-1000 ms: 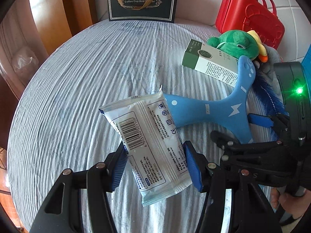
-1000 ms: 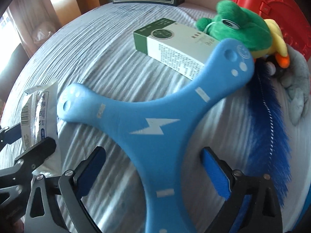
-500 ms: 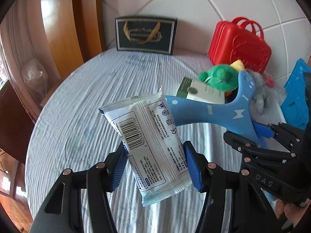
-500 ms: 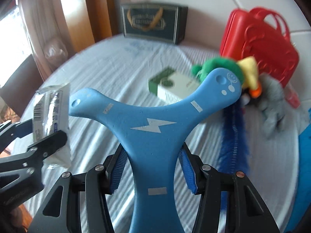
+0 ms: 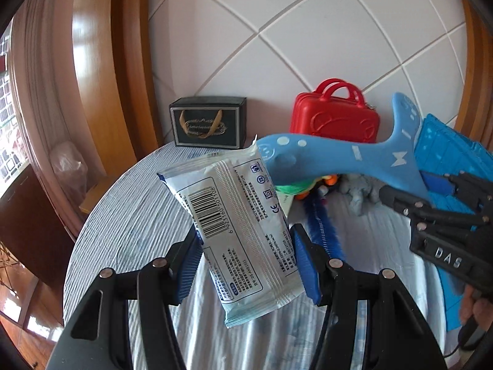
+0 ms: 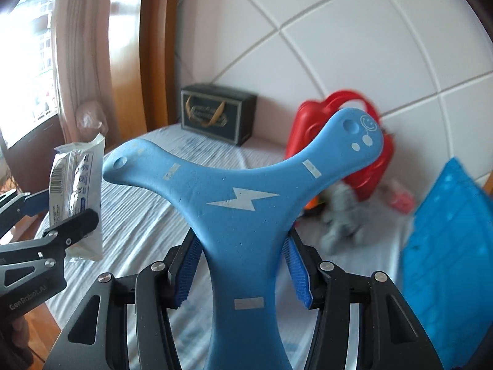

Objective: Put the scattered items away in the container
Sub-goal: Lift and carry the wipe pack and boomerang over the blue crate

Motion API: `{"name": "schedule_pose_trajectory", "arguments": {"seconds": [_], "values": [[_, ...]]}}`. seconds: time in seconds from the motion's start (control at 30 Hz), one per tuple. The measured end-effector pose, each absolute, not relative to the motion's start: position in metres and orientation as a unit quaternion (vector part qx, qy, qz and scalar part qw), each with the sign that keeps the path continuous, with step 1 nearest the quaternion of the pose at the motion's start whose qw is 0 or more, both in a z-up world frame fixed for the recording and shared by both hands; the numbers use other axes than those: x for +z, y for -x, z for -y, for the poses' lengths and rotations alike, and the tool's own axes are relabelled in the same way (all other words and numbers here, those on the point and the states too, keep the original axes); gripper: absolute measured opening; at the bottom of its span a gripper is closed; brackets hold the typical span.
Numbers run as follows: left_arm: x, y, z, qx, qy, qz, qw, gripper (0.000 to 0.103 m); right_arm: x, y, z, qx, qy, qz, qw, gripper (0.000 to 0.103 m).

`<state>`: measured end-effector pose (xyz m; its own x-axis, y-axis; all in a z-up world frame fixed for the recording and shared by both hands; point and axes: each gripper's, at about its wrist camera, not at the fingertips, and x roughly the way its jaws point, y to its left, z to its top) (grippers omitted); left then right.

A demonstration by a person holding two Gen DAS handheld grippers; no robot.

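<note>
I see the bed with its striped cover filling the lower middle of both views. A blue container stands at the right edge. My right hand-held gripper has just closed its jaws and clamps the blue boomerang, raised in the centre of the frame. My left hand-held gripper clamps the white packet, lifted above the bed.
</note>
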<state>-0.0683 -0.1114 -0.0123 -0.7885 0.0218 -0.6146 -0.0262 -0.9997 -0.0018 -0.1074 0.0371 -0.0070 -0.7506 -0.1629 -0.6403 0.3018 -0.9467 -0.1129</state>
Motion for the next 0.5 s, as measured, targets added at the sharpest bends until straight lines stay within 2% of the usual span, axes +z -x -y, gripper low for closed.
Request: {"name": "schedule_pose_trajectory", "arguments": {"seconds": [0.2, 0.5], "values": [[0.015, 0.044, 0.064, 0.952, 0.302, -0.013, 0.054, 0.056, 0.030, 0.066, -0.088, -0.943, -0.305, -0.106, 0.081, 0.052], [0.045, 0.014, 0.008, 0.950, 0.264, -0.037, 0.164, 0.056, 0.067, 0.004, -0.138, -0.951, -0.291, -0.100, -0.038, 0.052]]}}
